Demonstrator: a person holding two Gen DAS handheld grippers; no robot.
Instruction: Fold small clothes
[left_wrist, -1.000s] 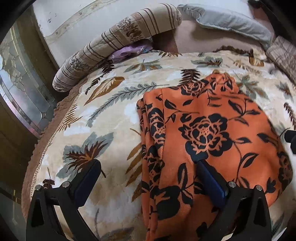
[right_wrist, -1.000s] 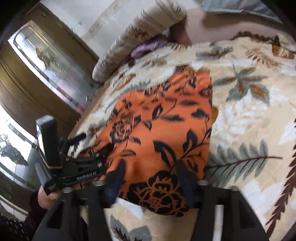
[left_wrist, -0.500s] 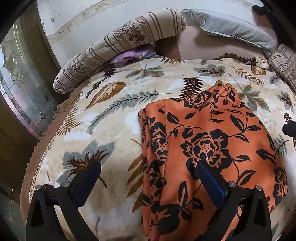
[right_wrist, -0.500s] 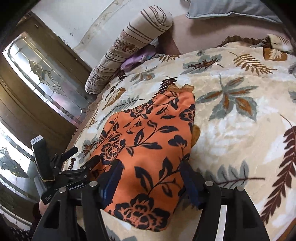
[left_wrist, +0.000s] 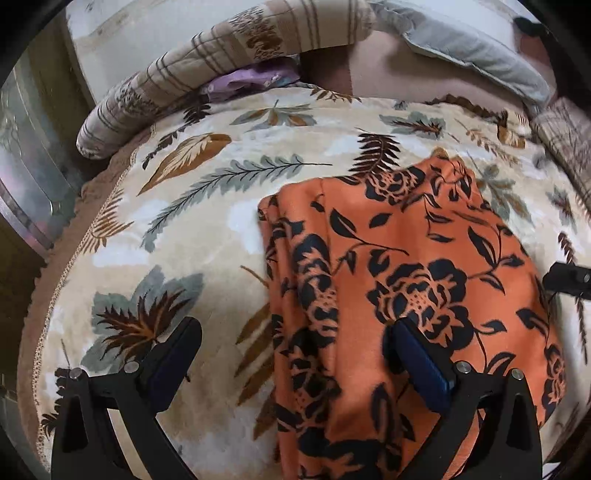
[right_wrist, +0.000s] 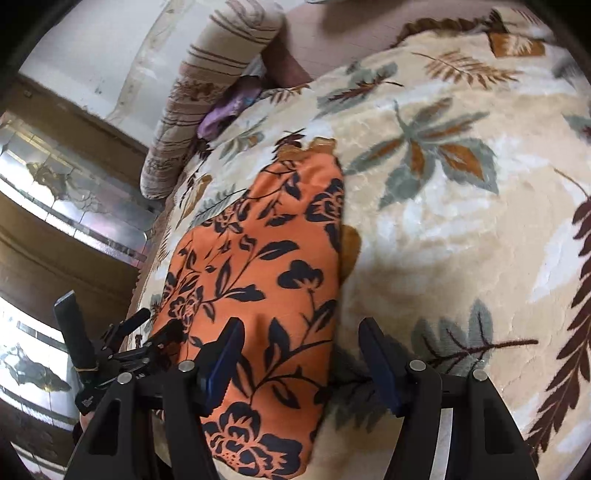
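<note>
Orange floral garment (left_wrist: 406, 280) lies on the leaf-print blanket (left_wrist: 177, 229), already folded lengthwise into a narrow panel; crosswise folds remain, by my judgement. My left gripper (left_wrist: 295, 354) straddles its near left edge and my right gripper (right_wrist: 299, 354) its near right edge, both spread, gripping nothing. Since half a second ago, both have closed in on it.

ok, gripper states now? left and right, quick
Left hand-held gripper: open, holding nothing, over the garment's edge.
Right hand-held gripper: open, holding nothing, over the garment's other edge.

Both wrist views: close, downward, garment (left_wrist: 406, 258) shared.
</note>
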